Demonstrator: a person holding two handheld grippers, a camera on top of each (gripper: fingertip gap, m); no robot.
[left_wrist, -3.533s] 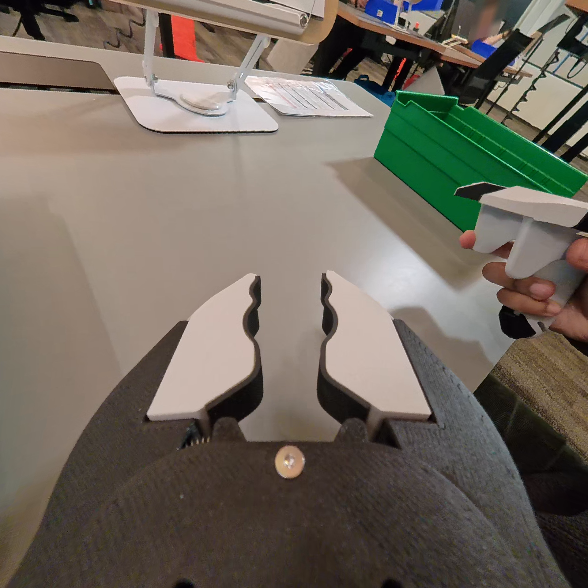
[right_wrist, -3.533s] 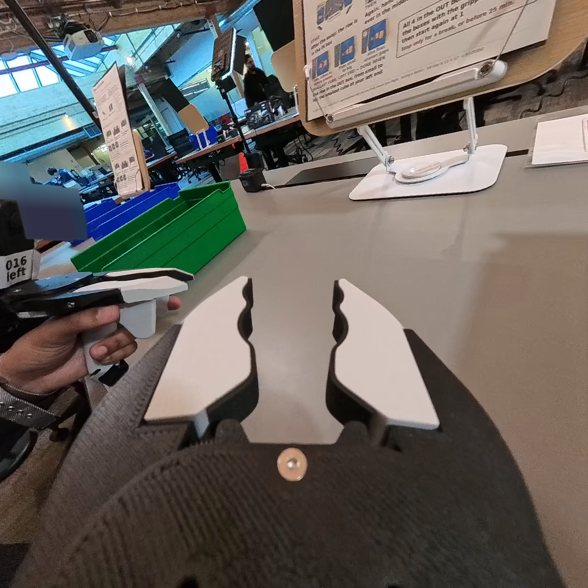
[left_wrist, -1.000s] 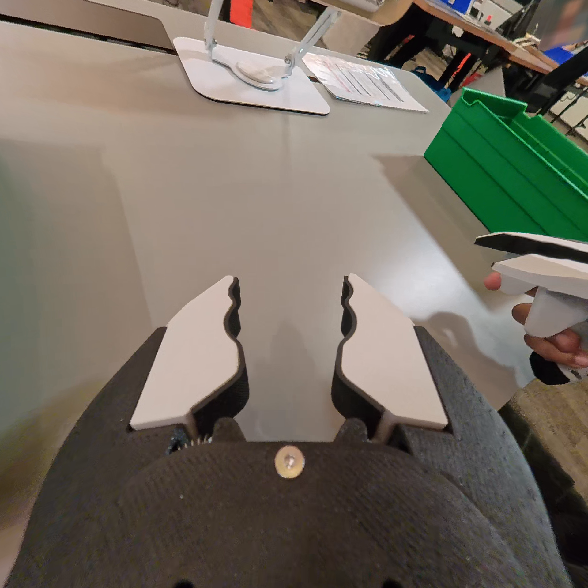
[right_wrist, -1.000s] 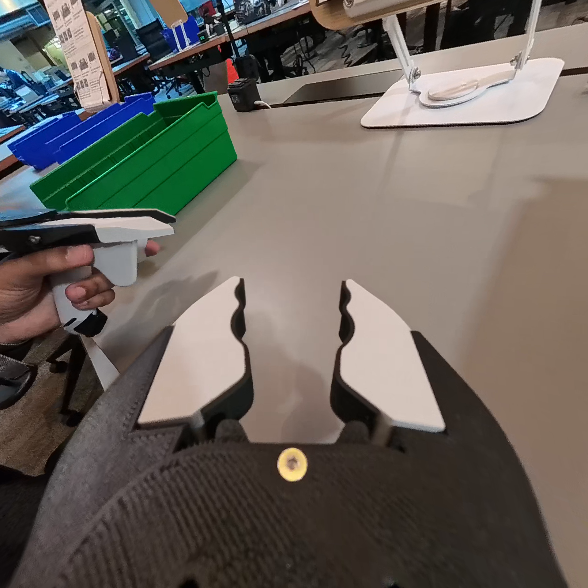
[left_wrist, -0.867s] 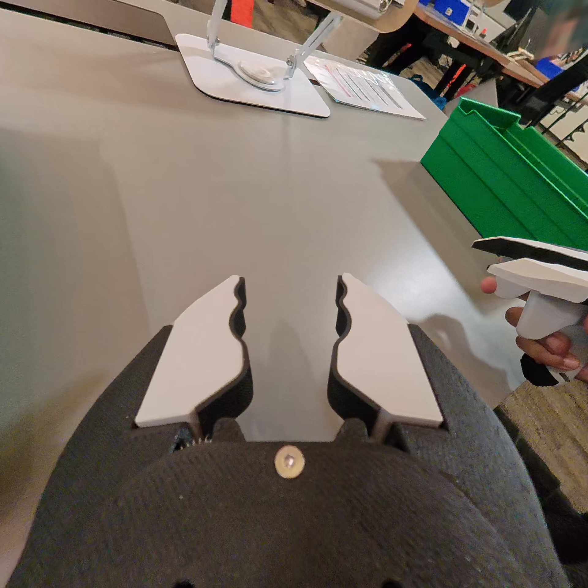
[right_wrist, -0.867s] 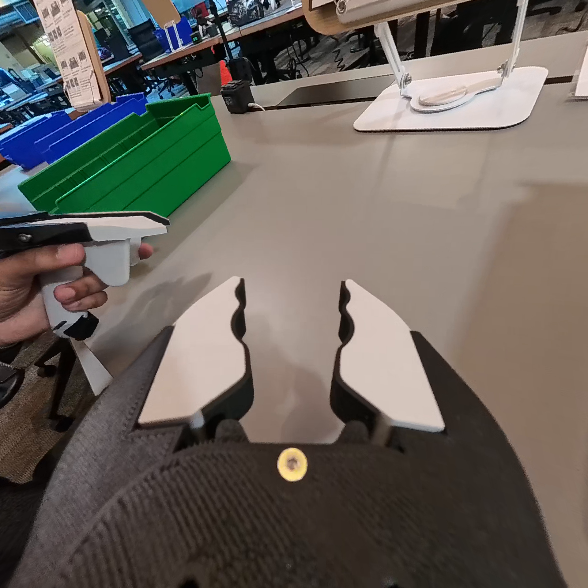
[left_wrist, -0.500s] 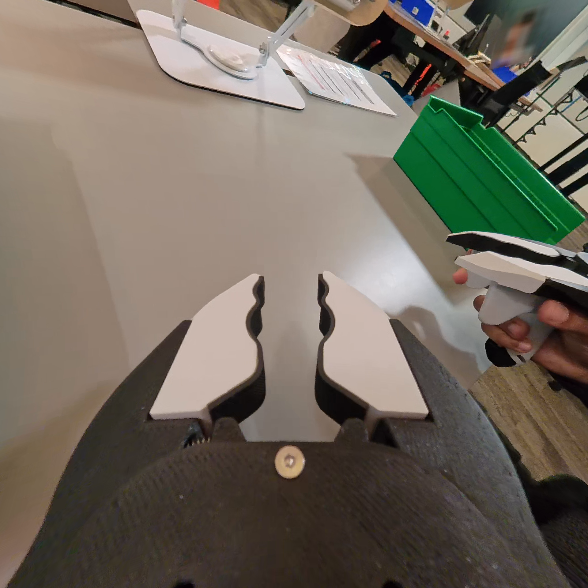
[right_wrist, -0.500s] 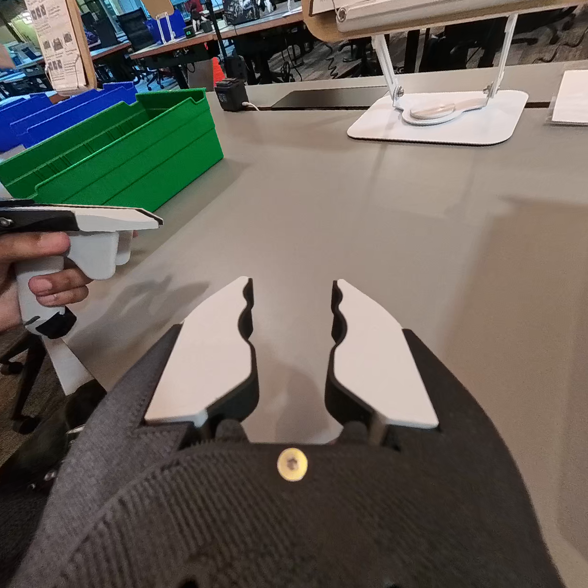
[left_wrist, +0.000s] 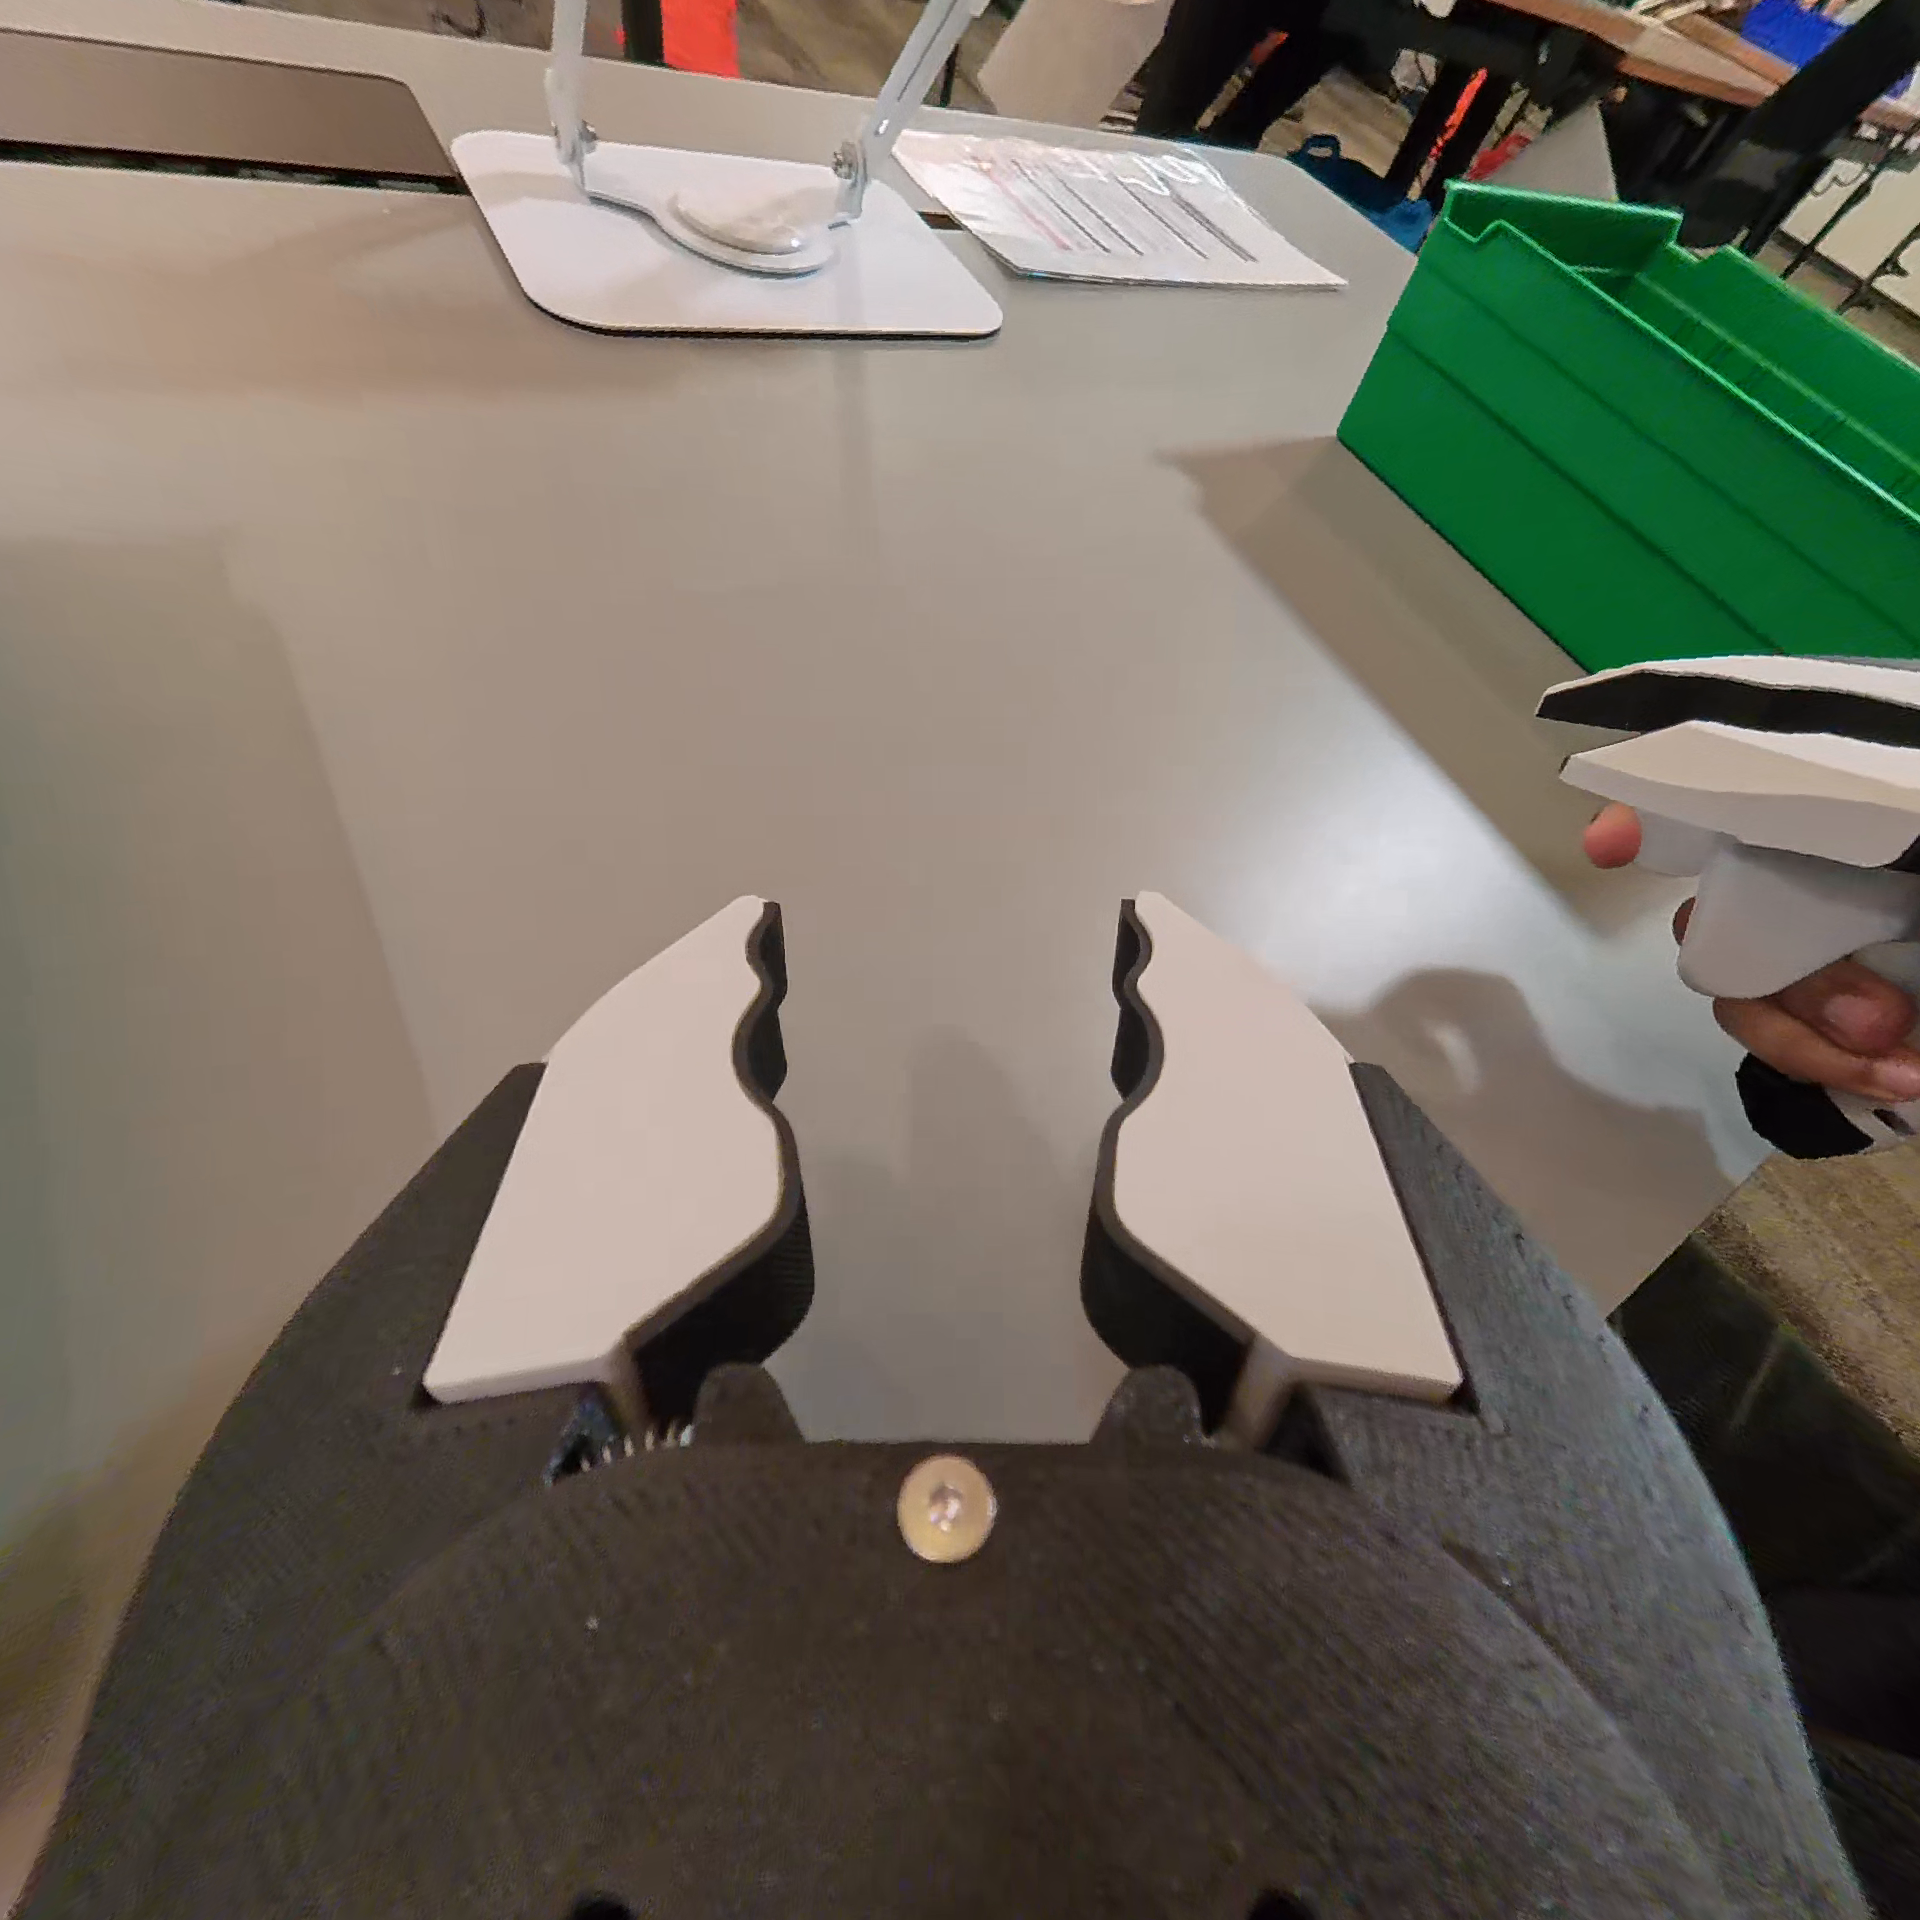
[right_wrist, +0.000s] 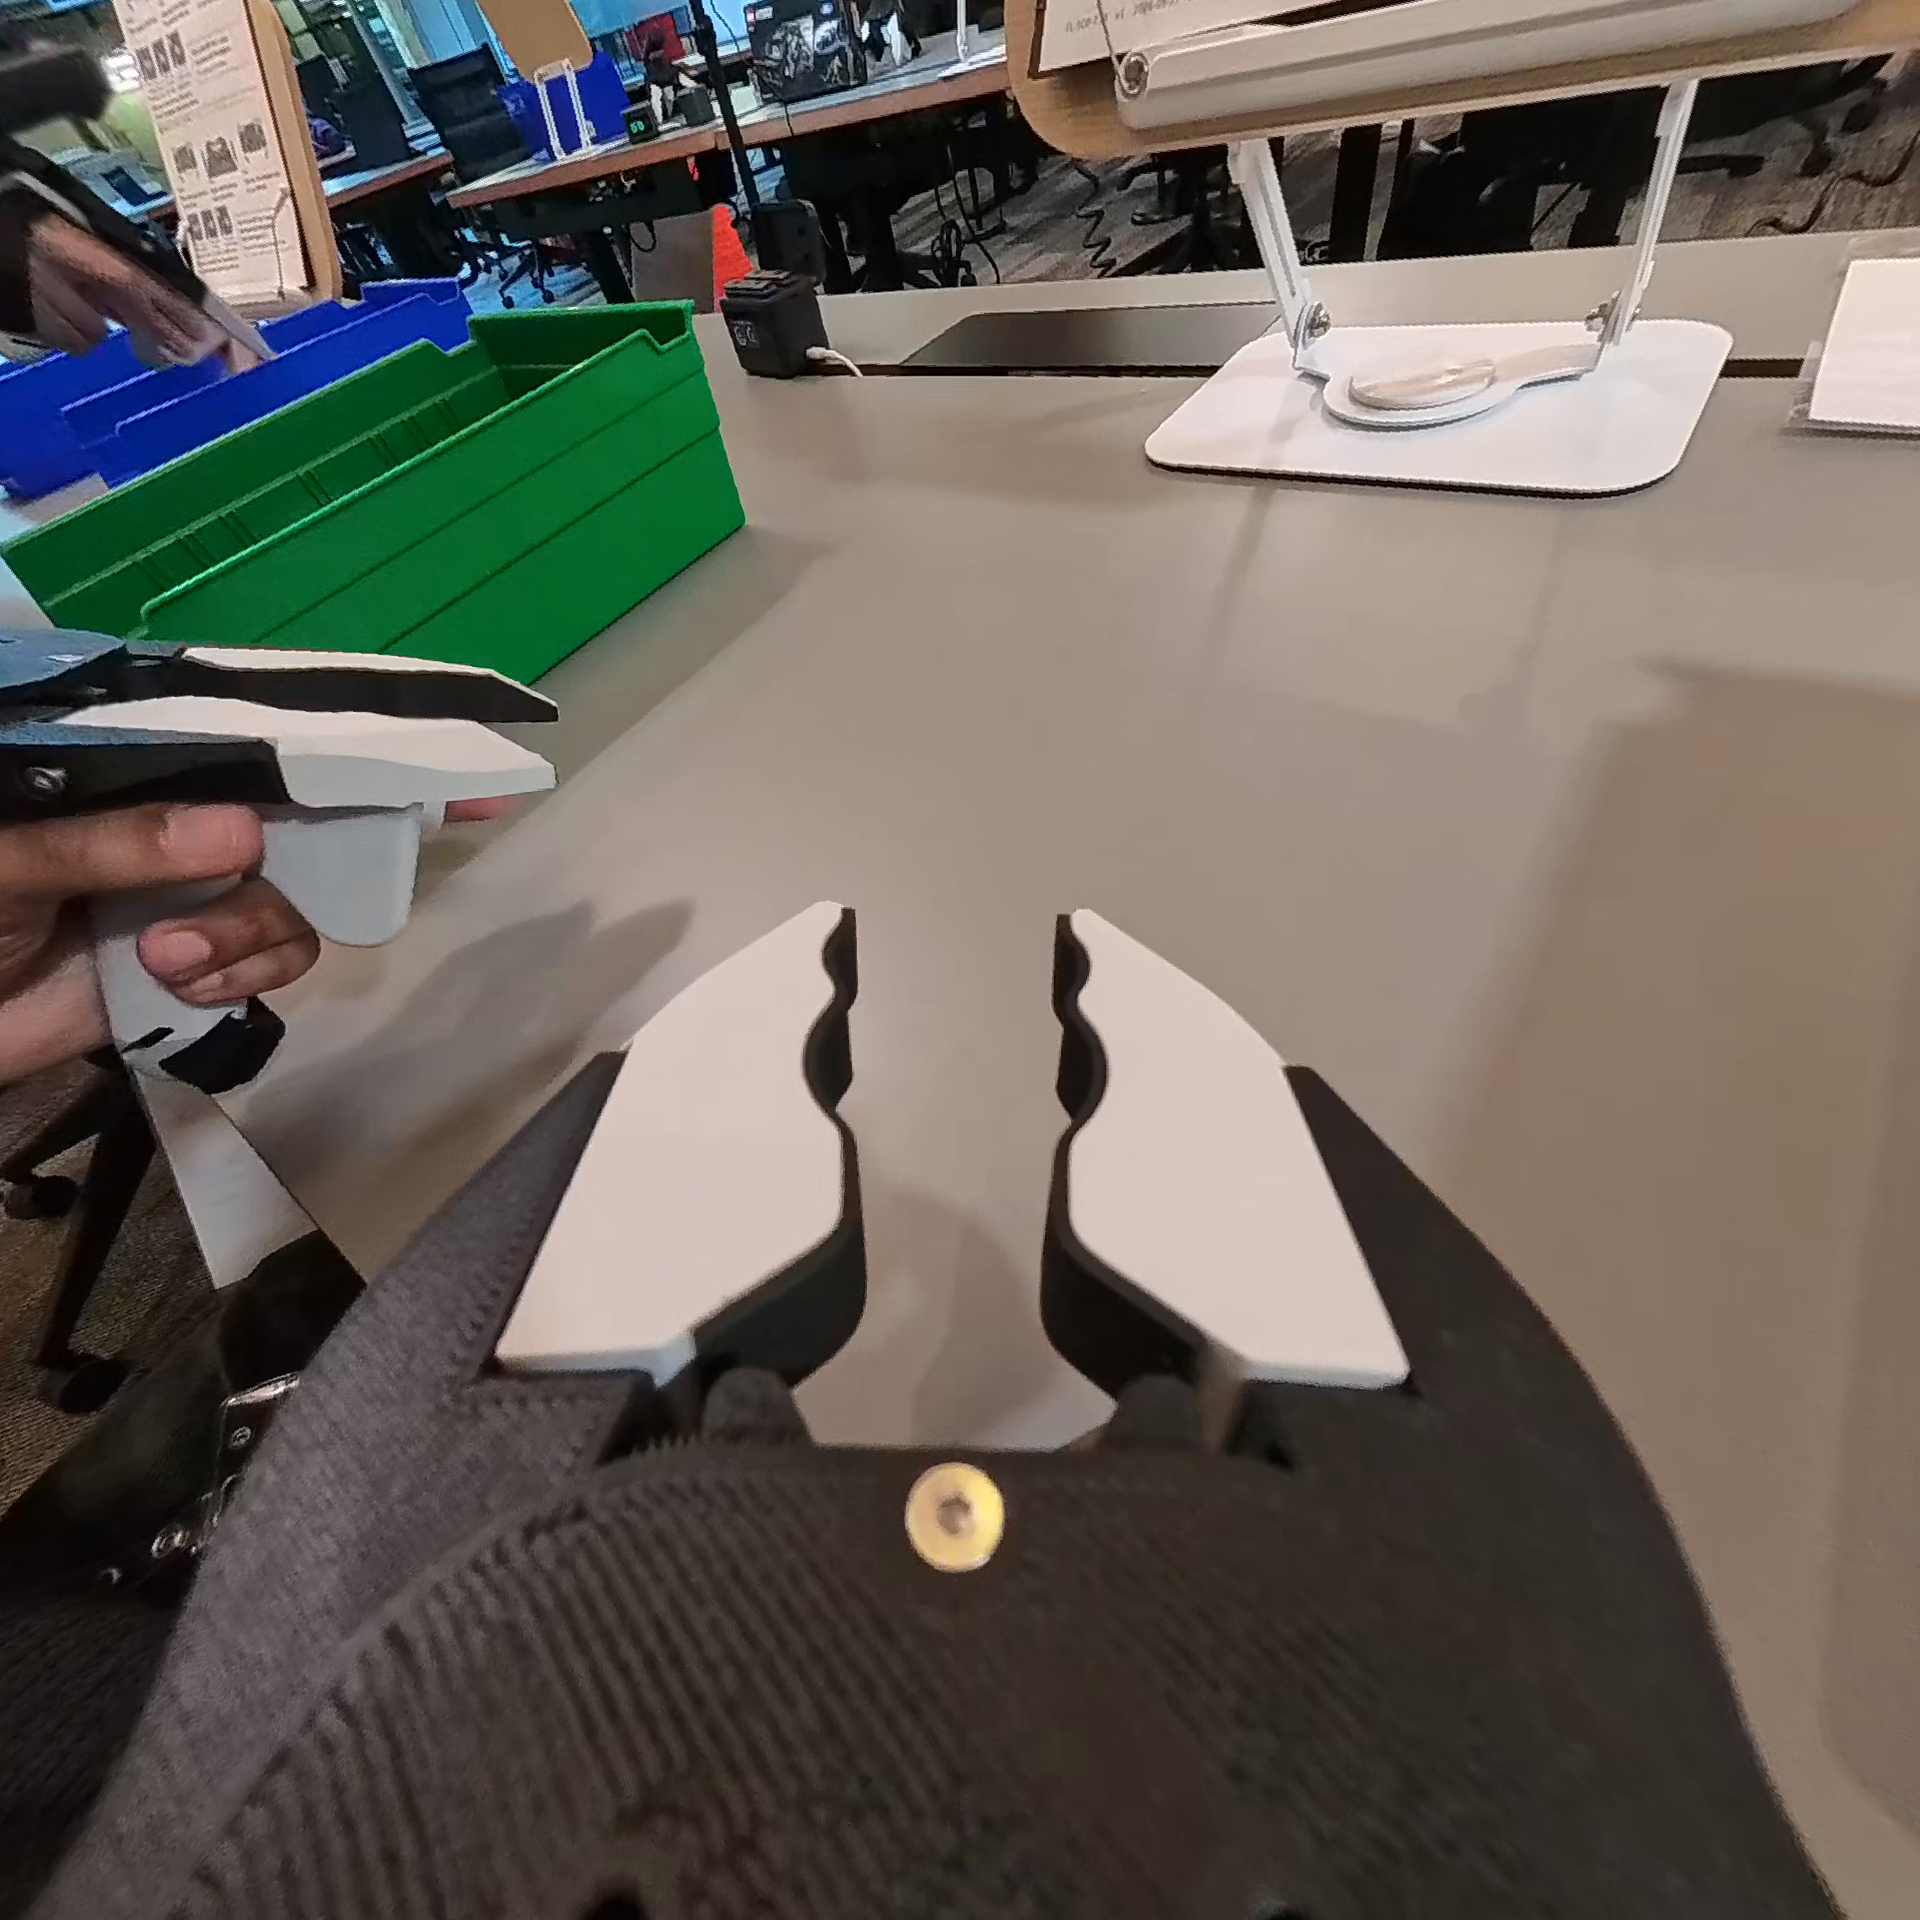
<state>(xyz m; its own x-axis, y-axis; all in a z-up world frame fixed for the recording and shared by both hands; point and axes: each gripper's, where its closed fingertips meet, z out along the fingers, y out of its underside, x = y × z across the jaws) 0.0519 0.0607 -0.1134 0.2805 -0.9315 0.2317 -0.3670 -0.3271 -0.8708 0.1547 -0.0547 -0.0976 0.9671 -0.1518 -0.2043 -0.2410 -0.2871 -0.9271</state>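
Rows of work desks and chairs fill the open room behind a smooth grey desk (left_wrist: 727, 582), whose near part lies bare under both tools. Over it hangs the left gripper (left_wrist: 948, 914), its white, black-edged fingers spread moderately wide and holding nothing, only desk surface showing between them. Just to its right, seen edge-on, is the right gripper (left_wrist: 1558, 738), carried by a hand (left_wrist: 1829, 1029) wrapped round its white handle. From the right wrist view the right gripper (right_wrist: 954, 920) also hangs above bare desk, its fingers parted more narrowly and likewise empty, while the left gripper (right_wrist: 545, 738) and the hand (right_wrist: 125, 914) that carries it sit beside it near the desk's left edge. Each view shows a long green plastic bin (left_wrist: 1621, 416) on the outer side of its own gripper: one stands off to the right of the left gripper, another (right_wrist: 447, 561) off to the left of the right gripper, each with its long axis running away from the camera; neither is touched, and blue bins (right_wrist: 208, 395) lie beyond the left-hand one. Straight ahead, well apart from both grippers, a flat white stand base with two slim metal legs (left_wrist: 727, 239) rests at the far side, with a printed sheet in a clear sleeve (left_wrist: 1101, 208) just to its right and a small black charger block (right_wrist: 774, 327) near the far left.
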